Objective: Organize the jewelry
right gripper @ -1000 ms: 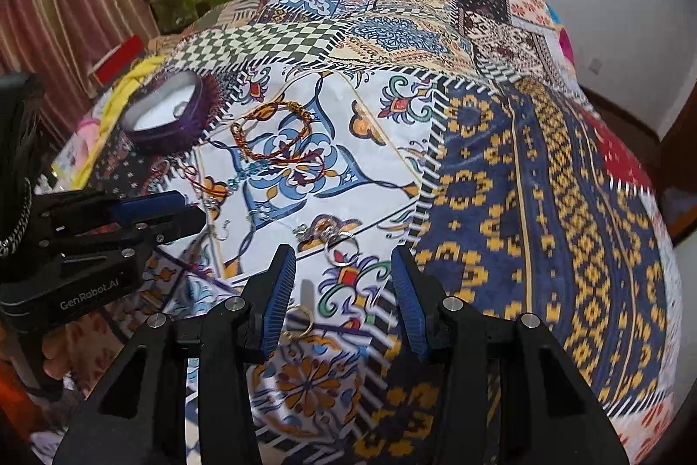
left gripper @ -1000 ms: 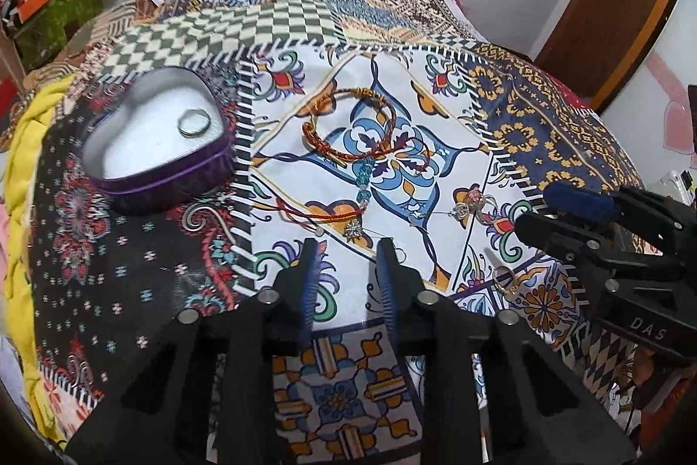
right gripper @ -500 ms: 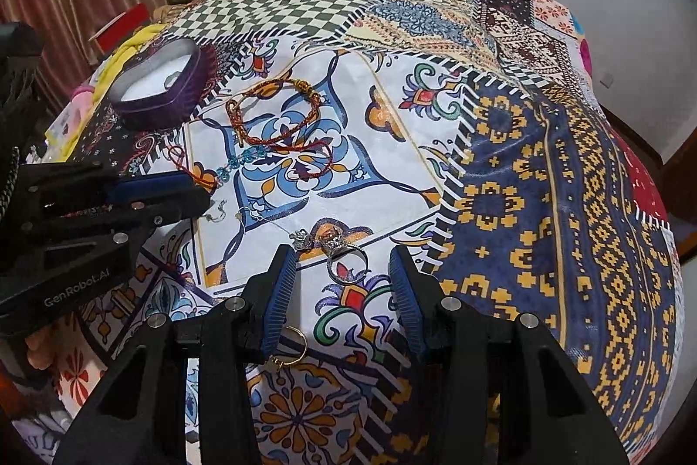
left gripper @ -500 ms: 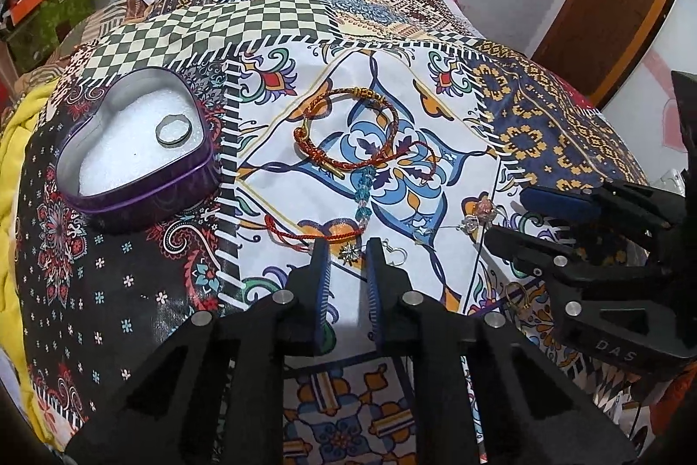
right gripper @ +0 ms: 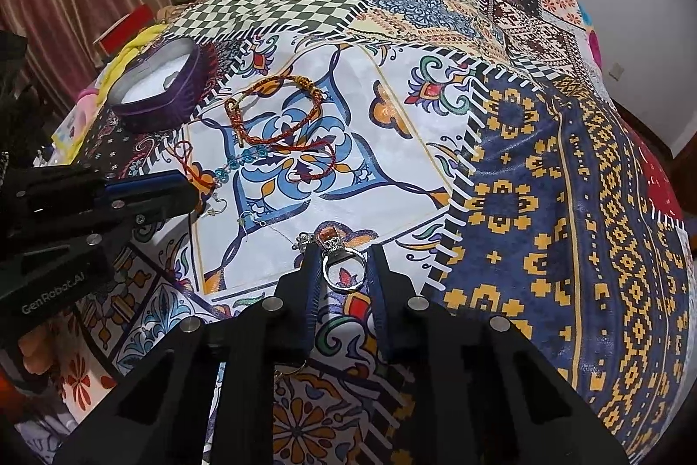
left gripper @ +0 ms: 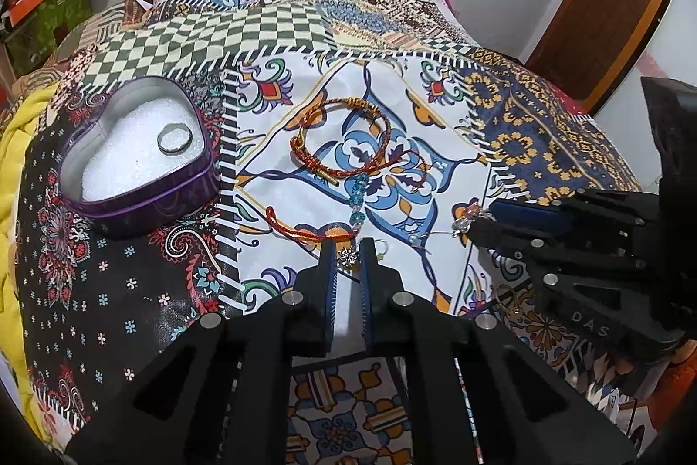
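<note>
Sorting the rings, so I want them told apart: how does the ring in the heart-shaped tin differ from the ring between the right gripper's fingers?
The ring in the tin is a plain band; the ring at the right gripper is a thin hoop with an ornament on top. The first lies on white padding inside the heart-shaped tin; the second lies on the patterned bedspread, between open fingers. Both look silvery and lie flat.

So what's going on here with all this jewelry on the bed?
A person is sorting jewelry with a two-finger gripper in each hand. The left gripper has its fingers closed in around a small star charm on the bedspread. The right gripper is open around a silver ring. One ring already lies in the heart-shaped tin; the braided bracelets are still on the cloth.
</note>
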The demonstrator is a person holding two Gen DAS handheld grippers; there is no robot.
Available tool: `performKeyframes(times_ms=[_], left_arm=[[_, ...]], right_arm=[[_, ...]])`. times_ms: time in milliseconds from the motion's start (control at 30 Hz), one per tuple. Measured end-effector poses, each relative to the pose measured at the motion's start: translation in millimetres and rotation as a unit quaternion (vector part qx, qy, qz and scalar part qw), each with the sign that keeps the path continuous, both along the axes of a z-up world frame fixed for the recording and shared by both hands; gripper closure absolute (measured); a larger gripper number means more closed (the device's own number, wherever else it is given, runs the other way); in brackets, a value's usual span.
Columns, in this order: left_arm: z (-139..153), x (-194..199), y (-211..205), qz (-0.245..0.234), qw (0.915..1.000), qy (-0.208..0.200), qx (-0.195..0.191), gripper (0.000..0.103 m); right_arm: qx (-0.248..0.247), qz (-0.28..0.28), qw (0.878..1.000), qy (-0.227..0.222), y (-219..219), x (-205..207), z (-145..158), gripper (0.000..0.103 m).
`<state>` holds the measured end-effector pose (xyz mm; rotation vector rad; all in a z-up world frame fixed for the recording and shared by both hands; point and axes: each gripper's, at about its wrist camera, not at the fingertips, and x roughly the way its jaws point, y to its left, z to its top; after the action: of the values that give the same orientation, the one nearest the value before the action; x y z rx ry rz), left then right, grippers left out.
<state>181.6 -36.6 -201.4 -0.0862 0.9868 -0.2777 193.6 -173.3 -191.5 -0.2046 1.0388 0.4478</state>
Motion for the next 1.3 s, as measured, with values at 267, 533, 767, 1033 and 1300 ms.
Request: performKeyframes(times_ms=[267,533,767,1033,1300], left_arm=[[25,-12,5,0.008,0.9996,-0.028,-0.001,0.095],[55,-25,13,0.022,0.9974,-0.068,0.005,0.095],[81,-34,24,0.038,0.9935,-0.107,0.015,0.095],[102,-41,51,0.070,0.9879,-0.137,0.016,0.095],[110,-41,85,0.109,0.9822,-0.152,0.017,0.095]], right_arm=[[0.020,-0.016,1.000,-0.015,-8,-3,15,0.084],[0.040,-0.013,0.998,-0.055,-2,-9,49,0.084],[0.063,0.000,0.993,-0.096,17,-16,80,0.084],[0.092,0.023,0.988,-0.121,45,-19,102,0.084],[0.126,0.045,0.982,-0.130,75,-14,114,0.084]])
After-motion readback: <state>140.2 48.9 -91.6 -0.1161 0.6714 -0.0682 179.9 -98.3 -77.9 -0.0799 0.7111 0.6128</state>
